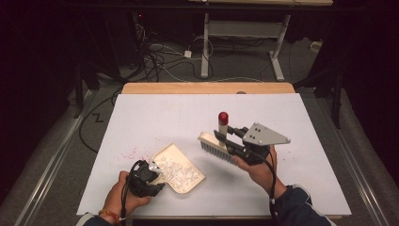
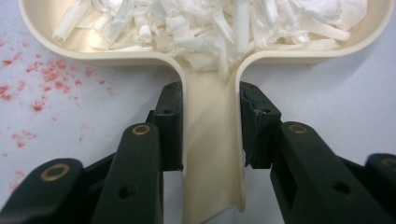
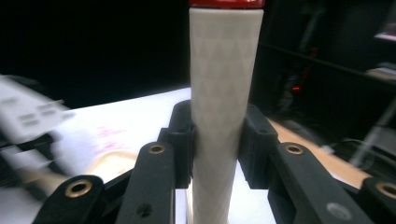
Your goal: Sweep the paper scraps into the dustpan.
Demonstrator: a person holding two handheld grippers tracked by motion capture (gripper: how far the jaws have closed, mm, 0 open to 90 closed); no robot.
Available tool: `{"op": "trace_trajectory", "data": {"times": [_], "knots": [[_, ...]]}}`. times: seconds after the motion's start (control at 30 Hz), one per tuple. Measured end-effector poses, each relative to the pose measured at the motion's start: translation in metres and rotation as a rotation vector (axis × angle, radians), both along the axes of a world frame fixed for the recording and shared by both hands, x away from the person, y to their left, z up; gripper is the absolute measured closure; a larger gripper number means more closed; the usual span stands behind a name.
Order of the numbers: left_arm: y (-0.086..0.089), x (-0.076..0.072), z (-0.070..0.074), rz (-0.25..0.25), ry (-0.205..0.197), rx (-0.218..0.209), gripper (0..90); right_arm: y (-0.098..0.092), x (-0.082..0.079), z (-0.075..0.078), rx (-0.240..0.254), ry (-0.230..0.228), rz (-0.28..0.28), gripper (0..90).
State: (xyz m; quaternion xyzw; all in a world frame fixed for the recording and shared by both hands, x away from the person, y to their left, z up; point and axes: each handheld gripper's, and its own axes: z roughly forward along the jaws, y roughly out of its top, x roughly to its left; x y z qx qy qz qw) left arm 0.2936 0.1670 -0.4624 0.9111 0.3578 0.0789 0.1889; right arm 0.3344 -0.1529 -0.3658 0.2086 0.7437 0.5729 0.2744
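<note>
A cream dustpan point(image 1: 181, 157) lies on the white table, holding several white paper shreds point(image 1: 178, 172). My left gripper point(image 1: 151, 175) is shut on its handle; in the left gripper view the black pads point(image 2: 172, 126) press both sides of the handle point(image 2: 210, 140) and the shreds point(image 2: 210, 23) fill the pan above. My right gripper point(image 1: 225, 137) is shut on the cream handle of a brush point(image 1: 217, 147) with a red cap point(image 1: 223, 117), held above the table right of the pan, bristles down. In the right gripper view the handle point(image 3: 223, 93) stands upright between the pads point(image 3: 184, 140).
Red specks point(image 1: 134, 151) stain the white table point(image 1: 188, 113) left of the dustpan. Beyond the table's wooden far edge point(image 1: 207, 88) are cables and a white desk frame point(image 1: 244, 33) on the dark floor.
</note>
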Motion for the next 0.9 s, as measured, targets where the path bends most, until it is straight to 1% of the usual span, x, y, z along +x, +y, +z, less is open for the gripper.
{"op": "trace_trajectory", "data": {"times": [0.03, 0.1, 0.13, 0.17, 0.23, 0.27, 0.37, 0.4, 0.43, 0.5, 0.53, 0.57, 0.63, 0.7, 0.73, 0.83, 0.87, 0.9], "knots": [[0.000, 0.000, 0.000, 0.001, 0.000, 0.000, 63.3, -0.001, 0.006, 0.000, 0.011, -0.008, -0.031, 70.7], [-0.001, 0.000, 0.000, 0.001, 0.001, -0.002, 63.3, -0.001, 0.021, -0.001, 0.012, 0.000, -0.072, 70.7], [-0.001, 0.000, 0.000, 0.001, 0.001, -0.002, 63.3, -0.001, 0.028, -0.003, 0.015, -0.004, -0.097, 70.7], [-0.001, 0.000, 0.000, 0.001, 0.000, -0.002, 63.3, 0.000, 0.034, -0.005, 0.009, -0.001, -0.119, 70.7], [-0.001, 0.000, 0.000, 0.001, -0.001, -0.005, 63.3, 0.005, 0.046, -0.011, -0.021, -0.011, -0.146, 70.7], [-0.001, 0.000, 0.000, 0.001, -0.002, -0.008, 63.3, 0.008, 0.051, -0.015, -0.027, 0.000, -0.156, 70.7], [0.000, 0.000, -0.001, 0.002, -0.004, -0.016, 63.3, 0.017, 0.060, -0.025, -0.061, -0.001, -0.161, 70.7], [0.000, 0.000, -0.001, 0.007, -0.007, -0.019, 63.2, 0.020, 0.060, -0.028, -0.069, 0.015, -0.155, 70.7], [0.000, 0.000, -0.001, 0.007, -0.008, -0.018, 63.2, 0.023, 0.060, -0.031, -0.065, 0.019, -0.136, 70.7], [0.000, 0.000, -0.001, 0.007, -0.007, -0.020, 63.3, 0.027, 0.055, -0.033, -0.060, 0.024, -0.113, 70.7], [0.000, 0.000, -0.001, 0.004, -0.007, -0.019, 63.2, 0.030, 0.051, -0.033, -0.074, 0.022, -0.096, 70.6], [0.000, 0.000, -0.002, 0.004, -0.007, -0.020, 63.2, 0.034, 0.046, -0.033, -0.076, 0.026, -0.079, 70.7], [0.000, 0.000, -0.002, 0.005, -0.008, -0.021, 63.3, 0.040, 0.036, -0.034, -0.075, 0.037, -0.032, 70.6], [0.000, 0.000, -0.001, 0.005, -0.010, -0.019, 63.2, 0.048, 0.024, -0.035, -0.072, 0.046, -0.003, 70.6], [0.000, -0.001, -0.002, 0.005, -0.011, -0.018, 63.3, 0.051, 0.019, -0.035, -0.069, 0.047, 0.019, 70.6], [0.000, -0.001, -0.002, 0.008, -0.009, -0.020, 63.2, 0.064, 0.003, -0.032, -0.050, 0.068, 0.088, 70.7], [-0.001, 0.000, -0.002, 0.007, -0.009, -0.019, 63.2, 0.067, -0.002, -0.030, -0.047, 0.064, 0.116, 70.7], [-0.001, 0.000, -0.002, 0.007, -0.009, -0.019, 63.2, 0.070, -0.008, -0.028, -0.052, 0.055, 0.129, 70.7]]}}
